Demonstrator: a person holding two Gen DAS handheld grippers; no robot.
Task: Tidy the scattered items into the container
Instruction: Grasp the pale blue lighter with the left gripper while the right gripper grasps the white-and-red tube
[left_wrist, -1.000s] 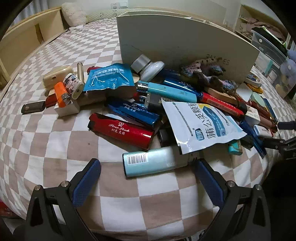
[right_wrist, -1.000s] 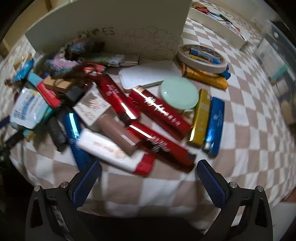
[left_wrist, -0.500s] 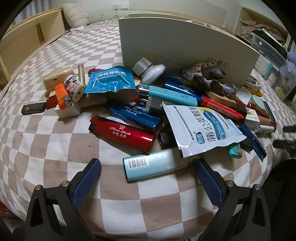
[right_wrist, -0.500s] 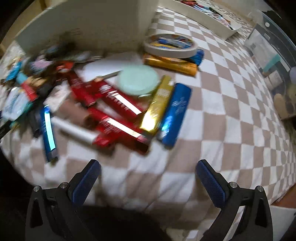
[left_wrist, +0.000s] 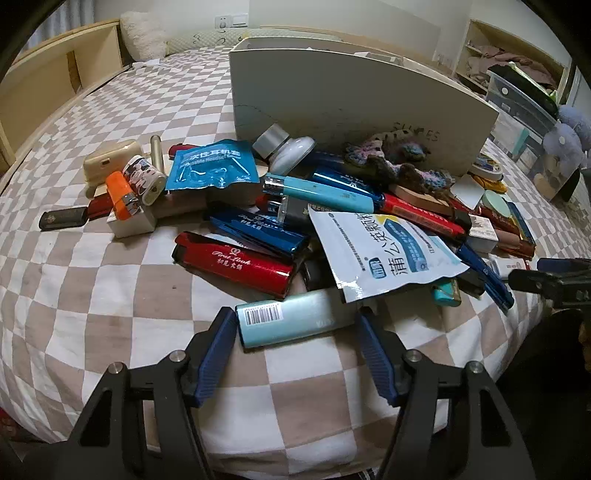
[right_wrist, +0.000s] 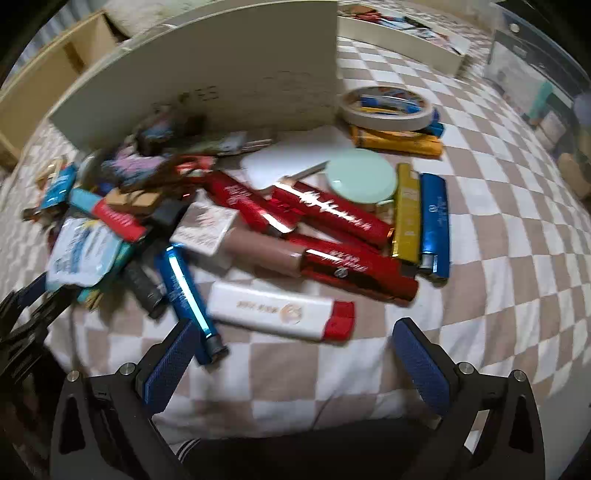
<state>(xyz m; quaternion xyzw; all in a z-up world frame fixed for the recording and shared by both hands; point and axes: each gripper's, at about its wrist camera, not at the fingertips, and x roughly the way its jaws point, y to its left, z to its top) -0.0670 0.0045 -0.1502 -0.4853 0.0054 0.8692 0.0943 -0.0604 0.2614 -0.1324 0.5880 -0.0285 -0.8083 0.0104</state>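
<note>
Since earlier, left tongs (left_wrist: 297, 326) closing around pale-blue lighter (left_wrist: 295, 317) at bed's near edge; light, rigid, slick: grip mid-body. Right tongs (right_wrist: 295, 360) spread.

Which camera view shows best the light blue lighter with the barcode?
The left wrist view: the light blue lighter lies sharp and near, between the closing fingers of the left gripper. The right wrist view does not show it.

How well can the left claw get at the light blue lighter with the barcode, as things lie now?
Probably well. The light blue lighter already lies between the closing left claw pads. Only the white sachet overlaps its far end; the near end is free.
</note>
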